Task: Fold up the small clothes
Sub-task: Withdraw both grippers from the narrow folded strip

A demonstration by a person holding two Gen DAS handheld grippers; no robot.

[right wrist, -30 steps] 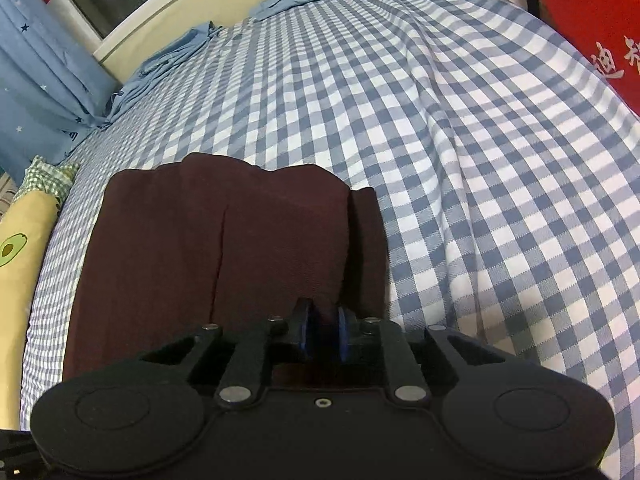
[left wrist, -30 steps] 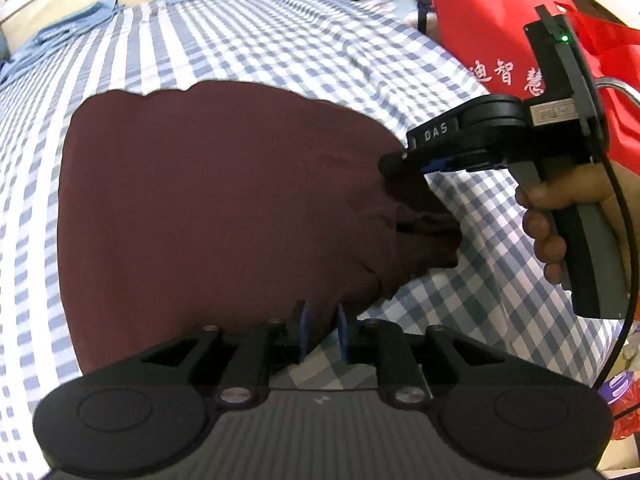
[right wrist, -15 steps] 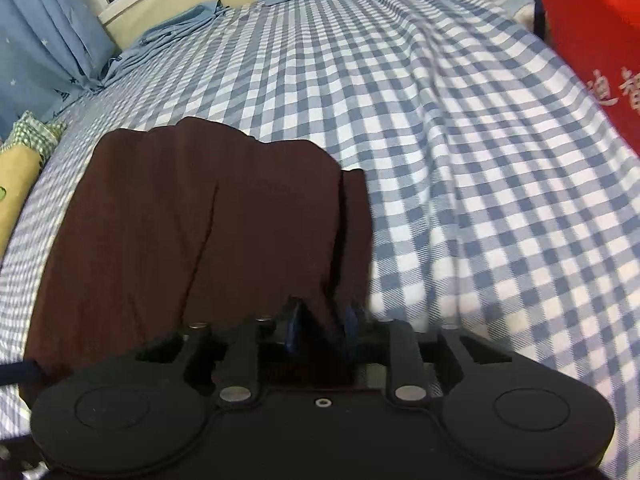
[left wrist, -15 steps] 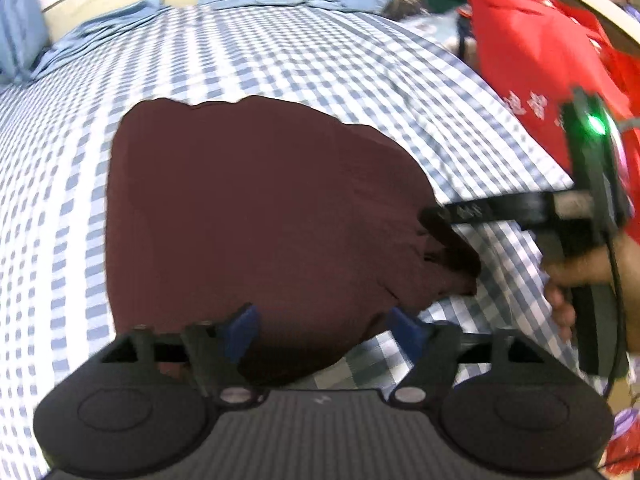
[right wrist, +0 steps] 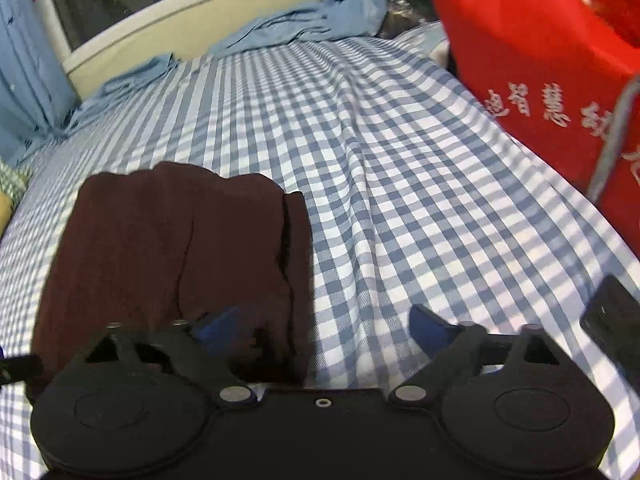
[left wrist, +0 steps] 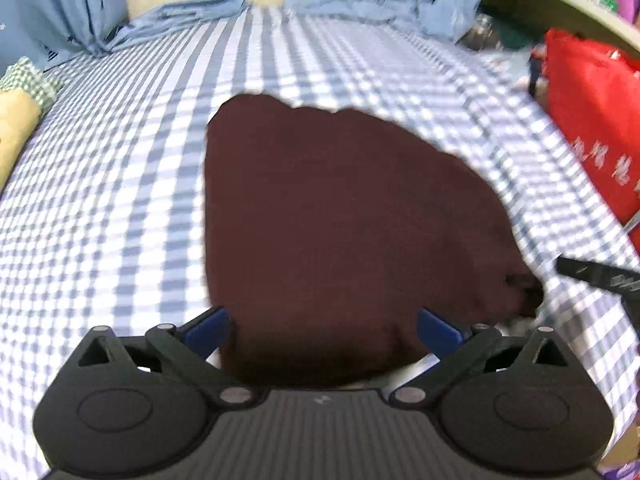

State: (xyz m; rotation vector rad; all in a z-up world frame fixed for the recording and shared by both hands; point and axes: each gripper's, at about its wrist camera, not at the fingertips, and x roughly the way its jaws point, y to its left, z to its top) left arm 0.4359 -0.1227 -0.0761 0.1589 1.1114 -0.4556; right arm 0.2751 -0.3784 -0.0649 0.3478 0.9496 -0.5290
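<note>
I see my left gripper (left wrist: 322, 330) with fingers wide and opening further; the folded maroon garment (left wrist: 340, 220) lies flat on the checked bed (left wrist: 120, 160), spreading ahead of and between them, unpinched. My right gripper (right wrist: 324, 330) is opening too, the garment's right edge just inside its left finger (right wrist: 216, 326).

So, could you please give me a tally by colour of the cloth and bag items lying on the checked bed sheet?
Dark maroon: 1, the folded garment
Red: 1, the bag with white characters
Light blue: 2, the crumpled cloths at the far edge
Yellow with green check: 1, the pillow
Total: 5
</note>
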